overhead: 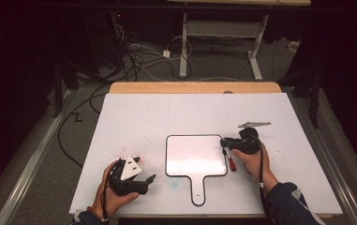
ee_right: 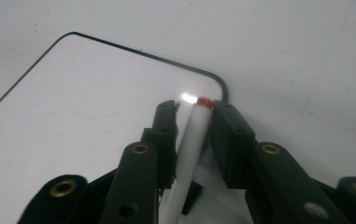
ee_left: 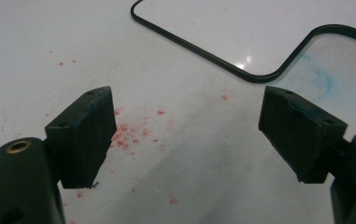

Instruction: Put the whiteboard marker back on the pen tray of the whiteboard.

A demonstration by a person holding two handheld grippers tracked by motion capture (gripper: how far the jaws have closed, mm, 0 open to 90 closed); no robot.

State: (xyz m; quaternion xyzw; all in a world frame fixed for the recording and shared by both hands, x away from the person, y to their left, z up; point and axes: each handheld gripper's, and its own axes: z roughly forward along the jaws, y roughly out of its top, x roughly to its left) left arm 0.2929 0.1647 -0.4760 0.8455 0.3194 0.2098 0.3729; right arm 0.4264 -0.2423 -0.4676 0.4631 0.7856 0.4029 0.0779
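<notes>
A small white board [overhead: 195, 154] with a black rim and a short handle lies flat on the table's middle. At its right edge lies a white marker [overhead: 231, 162] with a red end. My right gripper [overhead: 225, 143] is low over the board's right corner. In the right gripper view the marker [ee_right: 192, 140] lies between the jaws of that gripper [ee_right: 194, 109]; a thin gap shows beside the left pad, so the jaws stand open around it. My left gripper [overhead: 148, 180] rests near the front left, wide open [ee_left: 185, 107], with bare table between its pads.
A white sheet [overhead: 134, 117] covers the table. It carries red specks [ee_left: 129, 135] by the left gripper and a blue smear [ee_left: 323, 79] by the board's handle. Beyond the table's wooden far edge [overhead: 195, 87], cables and a desk frame [overhead: 223, 33] stand on the floor.
</notes>
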